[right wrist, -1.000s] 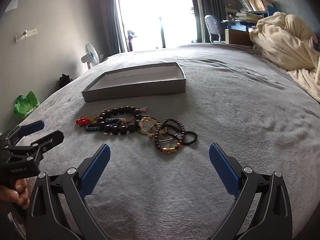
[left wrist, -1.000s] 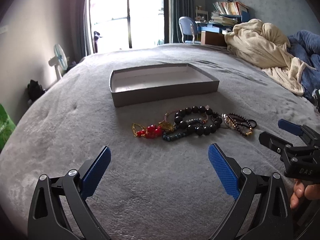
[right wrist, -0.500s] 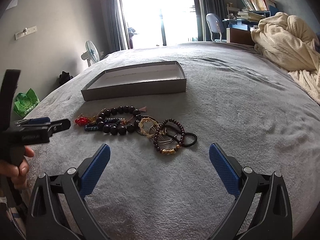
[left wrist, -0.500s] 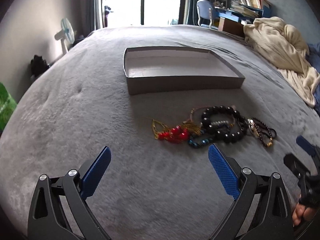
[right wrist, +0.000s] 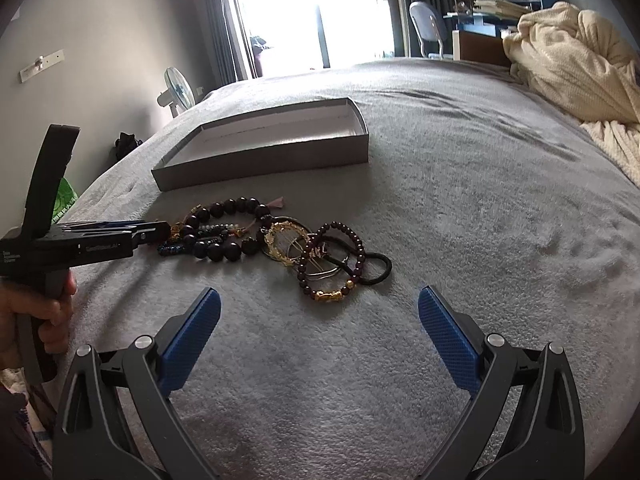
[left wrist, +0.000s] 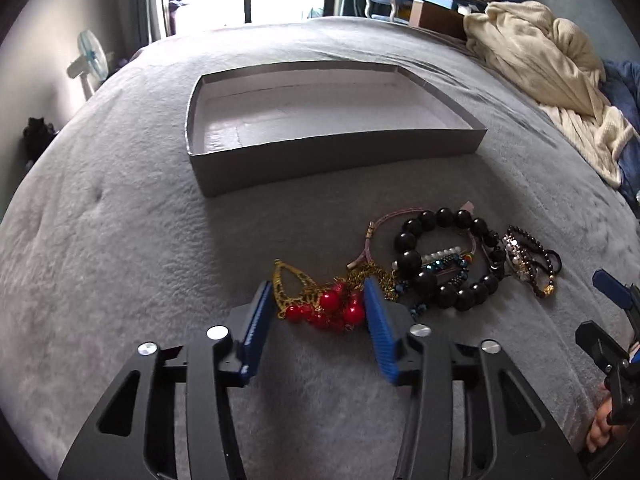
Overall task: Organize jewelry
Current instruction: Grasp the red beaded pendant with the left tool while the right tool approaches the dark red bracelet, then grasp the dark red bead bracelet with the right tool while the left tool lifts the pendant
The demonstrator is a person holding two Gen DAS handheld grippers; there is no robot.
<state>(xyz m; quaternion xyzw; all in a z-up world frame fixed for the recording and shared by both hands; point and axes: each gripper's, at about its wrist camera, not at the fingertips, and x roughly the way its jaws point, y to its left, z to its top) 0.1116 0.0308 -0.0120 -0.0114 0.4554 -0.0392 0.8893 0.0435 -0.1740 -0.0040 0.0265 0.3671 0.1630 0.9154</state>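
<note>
A pile of jewelry lies on the grey bed cover in front of an empty grey box [left wrist: 340,156] [right wrist: 260,156]. My left gripper [left wrist: 316,304] is low over the pile's left end, its jaws half closed around the red bead and gold chain piece [left wrist: 324,304], pads not clearly pressing it. To its right lie a black bead bracelet [left wrist: 448,256] [right wrist: 224,236], a small blue bead string [left wrist: 444,264] and dark thin bracelets [left wrist: 528,260]. My right gripper [right wrist: 320,316] is open and empty, just short of a dark red bracelet with a gold charm [right wrist: 332,264] and a gold ring piece [right wrist: 286,240].
A cream blanket [left wrist: 540,60] [right wrist: 580,68] is heaped at the bed's far right. A desk with books, a chair [right wrist: 428,28] and a fan [right wrist: 176,92] stand beyond the bed by the window. Bare grey cover lies right of the pile.
My left gripper has moved forward and down onto the pile's left end, and its jaws have narrowed around the red bead piece. My right gripper has barely moved and stays open.
</note>
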